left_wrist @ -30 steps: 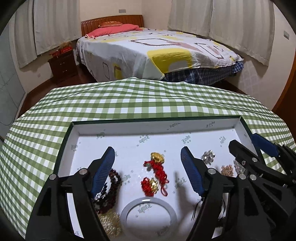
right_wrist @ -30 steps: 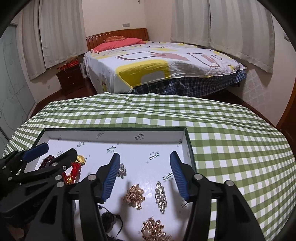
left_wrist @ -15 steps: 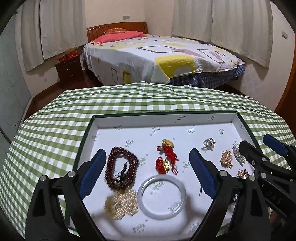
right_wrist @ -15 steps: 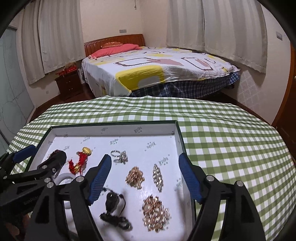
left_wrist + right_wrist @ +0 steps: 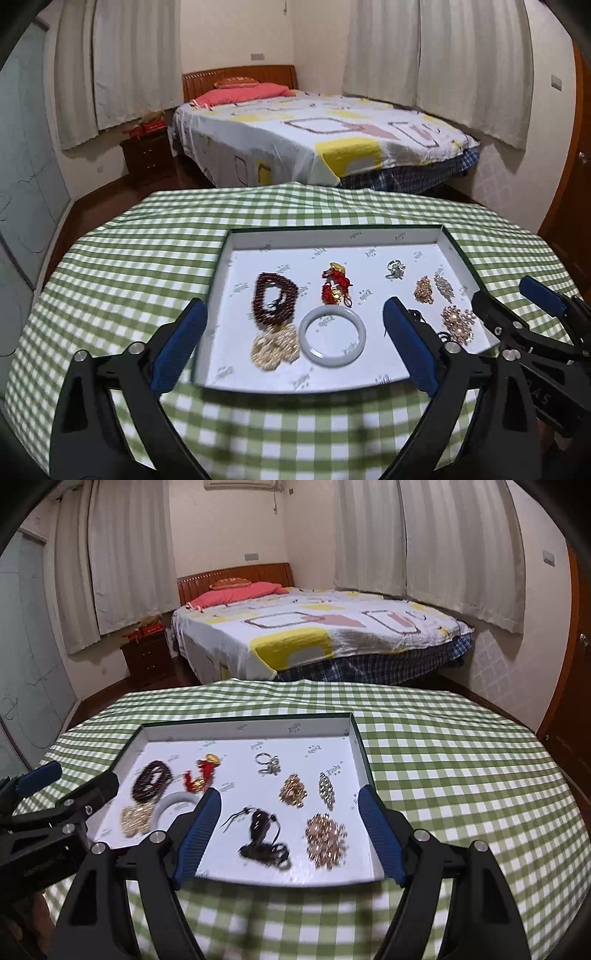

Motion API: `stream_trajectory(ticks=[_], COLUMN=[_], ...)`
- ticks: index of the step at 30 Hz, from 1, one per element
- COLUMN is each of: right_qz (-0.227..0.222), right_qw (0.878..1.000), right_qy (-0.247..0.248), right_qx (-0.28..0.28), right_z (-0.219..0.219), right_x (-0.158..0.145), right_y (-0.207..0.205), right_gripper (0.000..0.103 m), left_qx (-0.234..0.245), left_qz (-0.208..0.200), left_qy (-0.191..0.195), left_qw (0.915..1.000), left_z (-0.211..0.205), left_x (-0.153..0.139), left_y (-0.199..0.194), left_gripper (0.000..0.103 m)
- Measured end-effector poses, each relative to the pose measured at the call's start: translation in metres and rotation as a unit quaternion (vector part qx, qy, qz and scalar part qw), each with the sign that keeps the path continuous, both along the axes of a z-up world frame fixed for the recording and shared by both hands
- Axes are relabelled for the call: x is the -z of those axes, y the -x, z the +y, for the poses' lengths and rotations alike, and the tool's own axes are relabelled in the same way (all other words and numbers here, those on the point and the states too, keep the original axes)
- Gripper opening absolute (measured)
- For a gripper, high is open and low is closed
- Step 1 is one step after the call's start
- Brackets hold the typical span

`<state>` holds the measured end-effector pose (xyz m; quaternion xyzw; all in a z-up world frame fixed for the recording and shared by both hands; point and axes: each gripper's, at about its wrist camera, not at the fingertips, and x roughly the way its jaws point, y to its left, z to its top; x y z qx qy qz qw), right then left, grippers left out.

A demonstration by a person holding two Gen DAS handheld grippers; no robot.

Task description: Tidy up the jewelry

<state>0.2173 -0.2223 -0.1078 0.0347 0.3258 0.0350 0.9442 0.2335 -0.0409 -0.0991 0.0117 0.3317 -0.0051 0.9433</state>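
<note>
A white tray [image 5: 332,242] with a dark green rim lies on the checked table; it also shows in the right wrist view [image 5: 243,730]. In it lie a dark red bead bracelet [image 5: 274,297], a red knot charm [image 5: 335,290], a pale jade bangle [image 5: 332,336], a gold chain pile [image 5: 274,345], a ring [image 5: 268,763], gold and silver brooches [image 5: 293,790], a black cord pendant [image 5: 263,836] and a rose-gold cluster [image 5: 326,835]. My left gripper [image 5: 293,349] is open and empty above the tray's near edge. My right gripper [image 5: 288,836] is open and empty over the tray's near right part.
The round table [image 5: 461,760] carries a green and white checked cloth. Behind it stand a bed [image 5: 317,140] with a patterned sheet, a dark wooden nightstand [image 5: 147,158] at the left, and curtained windows. A wooden door [image 5: 576,657] is at the right.
Both grippers have pulled back and up from the tray, staying open and empty. More of the tray and its jewelry shows now.
</note>
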Motion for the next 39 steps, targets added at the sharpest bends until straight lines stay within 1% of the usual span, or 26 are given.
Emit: stream_trajectory(ticks=[4,12,17,23,31,39], right_qz=[-0.014,-0.045,-0.067,-0.095,-0.114,-0.124], right_qw=[1.000,0.999,0.998,0.995,0.993,0.992], right_qy=[0.001,0.004,0.005,0.002,0.005,0.009], right_qx=[-0.003,-0.006,-0.009,-0.014,-0.022,-0.022], right_z=[0.005,0.007,0.008,0.011,0.015,0.019], right_x=[-0.018,-0.057,-0.078,-0.100,-0.110,-0.114], right_y=[0.025,0.080,0.111,0.141,0.161,0.170], right_gripper=[0.075,0.077,0.078,0.078,0.079,0.079], left_qx=[0.001,-0.013,-0.026,-0.037,-0.044,-0.043], left_qz=[-0.013,-0.038,-0.060,-0.082,-0.108,-0.110], left_qy=[0.008,0.017,0.008,0.006,0.016,0.018], left_qw=[0.9999,0.9990,0.9978,0.9959,0.9931,0.9928], left_z=[0.007,0.020,0.027,0.036,0.045,0.047], left_x=[-0.016,-0.052,-0.074,-0.096,-0.114,-0.116], left_y=[0.028,0.087,0.124,0.156,0.185,0.193], left_gripper=[0.097,0.099,0.099,0.099,0.099,0.099])
